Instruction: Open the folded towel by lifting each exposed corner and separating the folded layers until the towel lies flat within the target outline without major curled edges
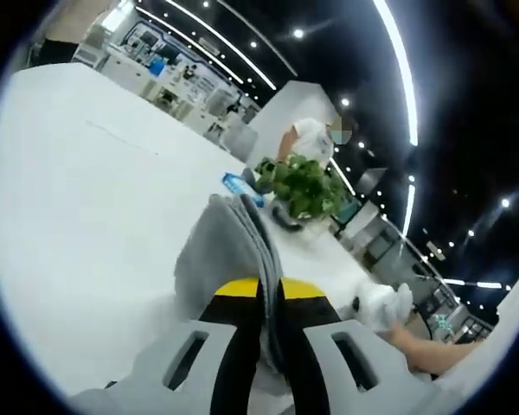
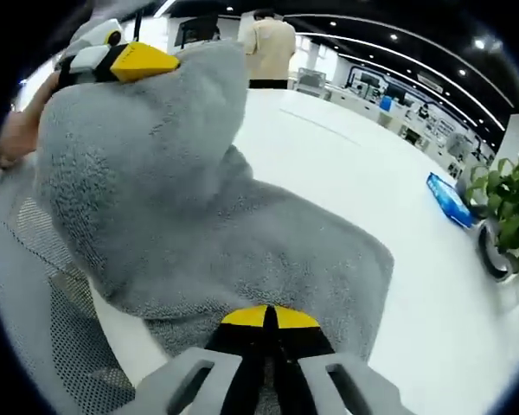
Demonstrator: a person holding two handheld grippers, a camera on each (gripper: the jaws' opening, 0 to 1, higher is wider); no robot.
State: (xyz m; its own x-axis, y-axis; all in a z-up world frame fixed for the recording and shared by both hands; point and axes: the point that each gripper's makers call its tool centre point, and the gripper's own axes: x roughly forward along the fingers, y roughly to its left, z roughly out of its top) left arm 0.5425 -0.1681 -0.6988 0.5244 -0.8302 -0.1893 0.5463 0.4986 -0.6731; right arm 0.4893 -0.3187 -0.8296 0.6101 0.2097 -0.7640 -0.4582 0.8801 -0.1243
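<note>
Left claw (image 1: pixel 271 303) is clamped tight on the towel (image 1: pixel 229 251), its yellow-tipped jaws pressed together with the grey cloth's edge pinched between them and rising ahead in a folded ridge above the white table (image 1: pixel 86 207). Past the cloth there's a blue packet (image 1: pixel 240 185) lying on the table, and just beyond it a leafy plant (image 1: pixel 303 184) in a pot. A person in a white top (image 1: pixel 313 138) stands behind the plant (face patched over). A hand (image 1: pixel 415 346) shows low on the right side of the left gripper view.

Over to the right gripper view: the right claw (image 2: pixel 270 318) is closed too, jaws meeting on the near edge of the towel (image 2: pixel 242 242), which spreads across the table (image 2: pixel 372 164) in front. The far part of the cloth is hoisted up into a tall hump, and the left claw (image 2: pixel 134 59) grips it at the very top, yellow tip poking out over the fabric. Blue packet (image 2: pixel 450 199) and plant (image 2: pixel 506 203) sit off to the right, close together. A mesh chair back (image 2: pixel 52 294) shows at lower left.
</note>
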